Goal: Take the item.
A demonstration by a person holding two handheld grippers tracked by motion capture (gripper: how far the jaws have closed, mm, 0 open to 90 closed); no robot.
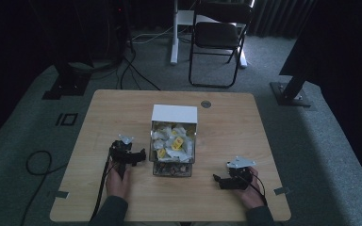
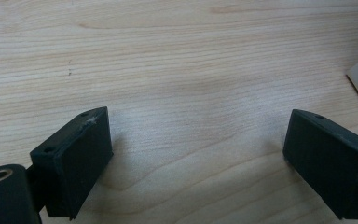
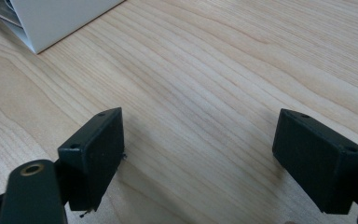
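2 open claws flank the box [image 1: 173, 141], left claw [image 1: 139, 155] seemingly nearer.

obstacle: box [image 1: 173, 141] mid-table between grippers | free: bare table [image 1: 226, 127] around

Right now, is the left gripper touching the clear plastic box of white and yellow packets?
Apart. The high view shows bare wooden table between the left gripper and the clear plastic box; the left gripper view shows open jaws over bare wood.
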